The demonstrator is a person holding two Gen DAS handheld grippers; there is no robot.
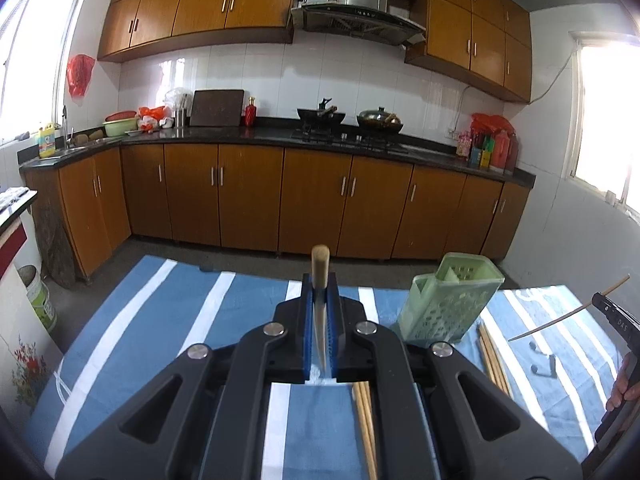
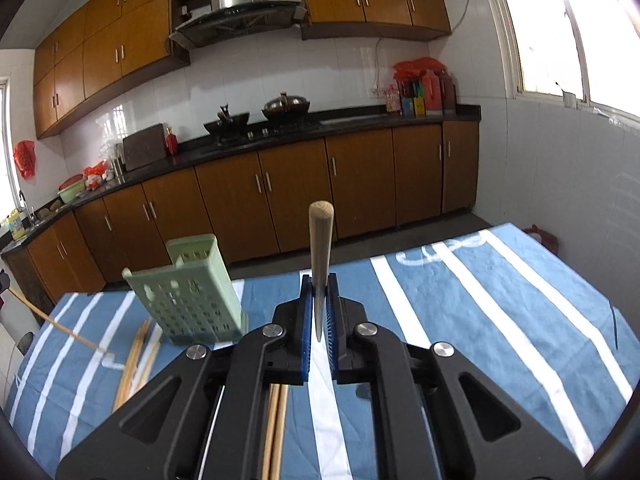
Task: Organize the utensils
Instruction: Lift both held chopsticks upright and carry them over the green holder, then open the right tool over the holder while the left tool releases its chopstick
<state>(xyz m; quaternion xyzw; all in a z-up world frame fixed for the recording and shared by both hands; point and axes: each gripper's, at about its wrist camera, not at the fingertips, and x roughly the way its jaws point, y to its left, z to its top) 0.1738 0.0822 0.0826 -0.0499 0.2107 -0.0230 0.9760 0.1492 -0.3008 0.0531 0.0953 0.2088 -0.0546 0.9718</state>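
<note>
While the left wrist view looks along the left claw (image 1: 320,300), its blue pads are pressed together on a chopstick (image 1: 320,268) that stands up at twelve o'clock, its thick wooden butt away from the camera and its narrow greyish end down between the pads. At two o'clock the green holder (image 1: 448,304) stands on the striped cloth (image 1: 160,320) covering the counter, its open top empty as far as I can see. Loose chopsticks (image 1: 494,360) lie just beside its base at four o'clock. At three o'clock the right claw (image 1: 595,299) carries a second chopstick (image 1: 560,318) crosswise in the air.

From the right wrist view, the right claw is likewise clamped on that second chopstick, butt at twelve o'clock. The holder sits at ten o'clock, with the loose sticks at eight.

Each stick looks light, stiff and smooth, so I judge it may swivel or slide in a pinch at its thin end. A hold nearer the thick half should steady it. The holder looks like light plastic and could tip if a stick knocks its rim.
</note>
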